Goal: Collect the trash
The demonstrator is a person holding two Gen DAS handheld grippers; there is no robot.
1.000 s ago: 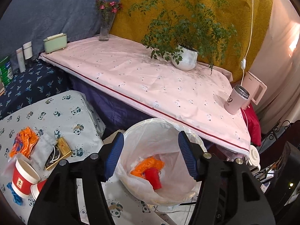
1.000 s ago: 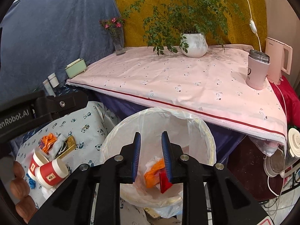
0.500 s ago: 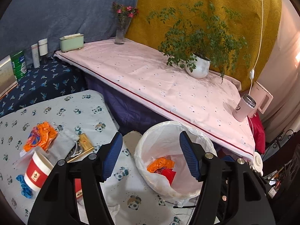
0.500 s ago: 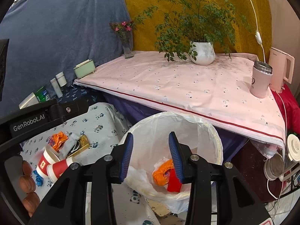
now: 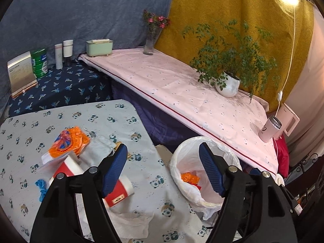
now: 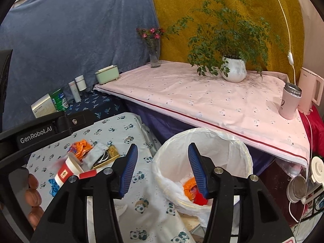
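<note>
Both grippers hang over the edge of the panda-print table, each with nothing between its blue pads. The left gripper is spread wide and its jaws have just been opening further; the right gripper is spread about halfway, its jaws likewise just opening. In the left wrist view the white-lined trash bin sits at about 4 o'clock, just off the table's corner, with orange wrapping and a red scrap already inside. The uncollected trash lies in a cluster at about 8 o'clock on the table: a red-and-white paper cup on its side, a second cup touching it, an orange wrapper, a grey cloth pouch, a blue scrap and a crumpled white tissue near the front edge. In the right wrist view a hand holds the left gripper's body at 8 o'clock.
</note>
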